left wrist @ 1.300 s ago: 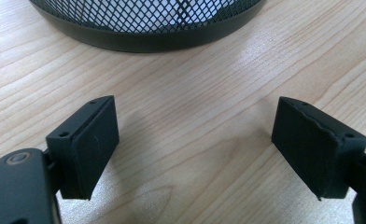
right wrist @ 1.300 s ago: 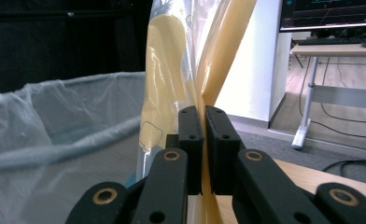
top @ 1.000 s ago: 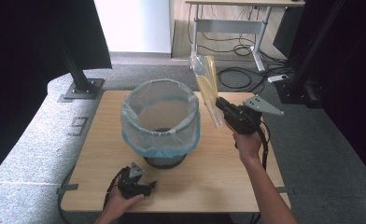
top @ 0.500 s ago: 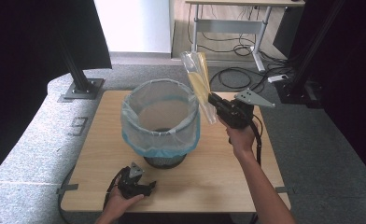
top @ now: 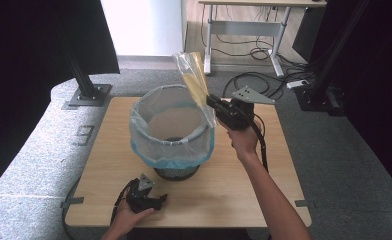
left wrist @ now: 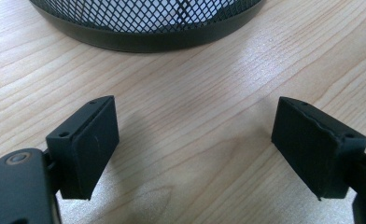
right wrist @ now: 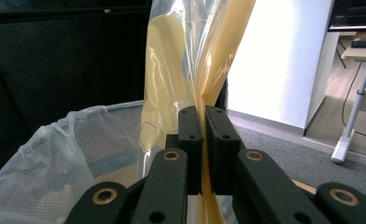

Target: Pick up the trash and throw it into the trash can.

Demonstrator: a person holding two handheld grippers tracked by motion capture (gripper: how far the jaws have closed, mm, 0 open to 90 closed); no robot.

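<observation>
Jaws of my right gripper [right wrist: 203, 140] are pinched tight on a yellow plastic bag [top: 194, 80], which rises above them over the lined mesh bin's [top: 171, 131] rim. My left gripper [left wrist: 195, 144] rests on the table [left wrist: 181, 93], jaws wide apart, nothing between them.

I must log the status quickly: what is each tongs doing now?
Left tongs: open, holding nothing, low over the table.
Right tongs: closed on the yellow bag, at the bin rim.
</observation>
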